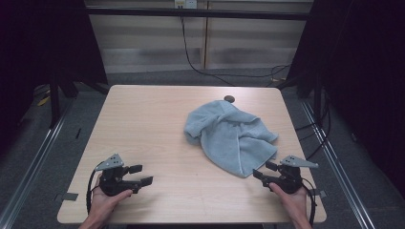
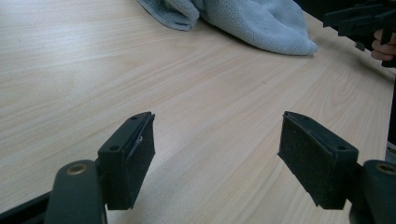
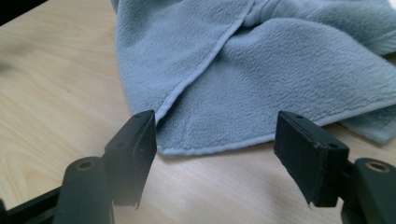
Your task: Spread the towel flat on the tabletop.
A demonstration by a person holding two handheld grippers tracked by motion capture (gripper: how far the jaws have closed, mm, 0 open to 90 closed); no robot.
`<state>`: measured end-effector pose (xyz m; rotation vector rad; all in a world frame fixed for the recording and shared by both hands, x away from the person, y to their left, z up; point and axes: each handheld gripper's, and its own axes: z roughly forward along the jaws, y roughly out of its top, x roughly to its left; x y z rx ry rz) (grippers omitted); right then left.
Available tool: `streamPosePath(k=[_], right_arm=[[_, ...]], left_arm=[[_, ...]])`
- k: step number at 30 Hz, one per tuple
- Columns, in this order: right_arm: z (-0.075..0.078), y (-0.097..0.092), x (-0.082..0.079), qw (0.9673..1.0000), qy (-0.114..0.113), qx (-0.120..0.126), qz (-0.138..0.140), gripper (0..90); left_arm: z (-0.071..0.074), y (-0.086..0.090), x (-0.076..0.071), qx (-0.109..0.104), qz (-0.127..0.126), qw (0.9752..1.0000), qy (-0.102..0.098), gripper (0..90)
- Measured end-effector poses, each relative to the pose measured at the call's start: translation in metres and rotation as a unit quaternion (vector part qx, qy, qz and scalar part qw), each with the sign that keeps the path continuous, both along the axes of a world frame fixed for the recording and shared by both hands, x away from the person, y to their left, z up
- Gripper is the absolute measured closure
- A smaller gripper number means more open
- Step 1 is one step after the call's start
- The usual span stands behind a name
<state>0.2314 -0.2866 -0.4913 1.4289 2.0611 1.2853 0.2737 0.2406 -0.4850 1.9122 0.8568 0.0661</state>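
Both hand-held grippers — left hand-held gripper [image 1: 141, 174], right hand-held gripper [image 1: 264, 170] — gape, low.

Two bare hands, with no sleeves showing, each carry a black two-jaw gripper: the left gripper [image 1: 141, 174] and the right gripper [image 1: 264, 170]. Each has a grey three-cornered plate on top and a black cable trailing beside the wrist. Up close, its jaws are flat black blocks faced with dark pads, with small screw holes and brass-coloured pivots.

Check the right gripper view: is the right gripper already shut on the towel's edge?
No: the right gripper stands open, its fingers apart just short of the blue towel.
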Motion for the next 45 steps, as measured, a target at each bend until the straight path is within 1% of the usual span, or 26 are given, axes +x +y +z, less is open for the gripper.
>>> streamPosePath(k=[3, 7, 9, 11, 13, 14, 15, 16, 18, 22, 26, 28, 30, 32, 34, 36, 37, 38, 40, 42, 43, 45], right_arm=[[0.0, 0.002, -0.001, 0.9999, 0.013, -0.003, 0.003, 29.9], [0.001, 0.004, -0.003, 0.9998, 0.016, -0.002, 0.012, 29.9], [0.001, 0.007, -0.003, 0.9996, 0.018, 0.003, 0.02, 29.8], [0.002, 0.008, -0.003, 0.9995, 0.018, 0.0, 0.024, 29.7], [0.005, 0.011, -0.002, 0.9995, 0.014, 0.005, 0.029, 32.6], [0.007, 0.012, 0.0, 0.9994, 0.015, 0.007, 0.031, 32.5], [0.01, 0.013, 0.002, 0.9995, 0.013, 0.005, 0.03, 32.6], [0.011, 0.013, 0.005, 0.9994, 0.012, 0.008, 0.032, 32.5], [0.014, 0.014, 0.01, 0.9989, 0.017, 0.019, 0.039, 32.1], [0.018, 0.019, 0.02, 0.998, 0.022, 0.024, 0.054, 30.9], [0.022, 0.021, 0.029, 0.9981, 0.02, 0.014, 0.057, 28.2], [0.024, 0.021, 0.035, 0.9979, 0.019, 0.013, 0.06, 28.0], [0.026, 0.021, 0.041, 0.998, 0.016, 0.007, 0.061, 27.7], [0.029, 0.021, 0.049, 0.998, 0.013, 0.008, 0.062, 27.7], [0.032, 0.021, 0.056, 0.9982, 0.009, -0.003, 0.06, 27.8], [0.037, 0.021, 0.063, 0.9978, 0.008, -0.033, 0.056, 29.8], [0.041, 0.019, 0.067, 0.9977, 0.007, -0.035, 0.057, 29.8], [0.043, 0.017, 0.07, 0.9982, 0.005, -0.028, 0.054, 29.7], [0.046, 0.013, 0.077, 0.9984, 0.007, -0.029, 0.047, 29.1], [0.043, 0.011, 0.085, 0.9986, 0.01, -0.029, 0.044, 28.5], [0.04, 0.011, 0.088, 0.9985, 0.011, -0.034, 0.042, 27.9], [0.03, 0.011, 0.095, 0.9982, 0.023, -0.038, 0.04, 24.8]], left_arm=[[-0.001, -0.001, 0.001, 0.002, -0.003, 1.0, 0.001, 26.1], [-0.001, -0.002, 0.002, 0.002, -0.007, 1.0, 0.0, 25.8], [0.0, -0.001, 0.001, 0.001, -0.008, 1.0, -0.002, 25.9], [0.0, -0.001, 0.001, 0.004, -0.007, 1.0, -0.004, 25.9], [0.001, -0.002, 0.001, 0.004, -0.009, 0.9999, -0.004, 26.2], [0.0, -0.003, 0.0, 0.006, -0.01, 0.9999, -0.006, 26.3], [0.0, -0.003, 0.0, 0.009, -0.013, 0.9999, -0.007, 26.5], [0.0, -0.004, 0.0, 0.011, -0.015, 0.9998, -0.008, 26.5], [0.001, -0.005, -0.002, 0.008, -0.02, 0.9997, -0.012, 26.2], [0.001, -0.006, -0.003, 0.008, -0.026, 0.9995, -0.014, 26.2], [0.0, -0.005, 0.0, 0.009, -0.021, 0.9997, -0.01, 26.2], [0.0, -0.004, 0.001, 0.008, -0.016, 0.9998, -0.009, 26.2], [0.0, -0.003, 0.001, 0.01, -0.015, 0.9998, -0.012, 26.2], [0.001, -0.003, 0.0, 0.011, -0.015, 0.9998, -0.012, 26.2], [0.001, -0.003, 0.001, 0.011, -0.014, 0.9998, -0.013, 26.2], [0.0, -0.003, 0.001, 0.015, -0.014, 0.9997, -0.014, 26.2], [0.0, -0.003, 0.002, 0.016, -0.015, 0.9997, -0.013, 26.2], [0.0, -0.003, 0.002, 0.017, -0.015, 0.9996, -0.014, 26.1], [0.0, -0.003, 0.003, 0.02, -0.014, 0.9996, -0.015, 26.1], [0.0, -0.002, 0.003, 0.02, -0.012, 0.9996, -0.015, 26.2], [0.0, -0.001, 0.004, 0.021, -0.009, 0.9996, -0.016, 26.3], [0.0, 0.0, 0.004, 0.014, -0.006, 0.9998, -0.013, 26.3]])
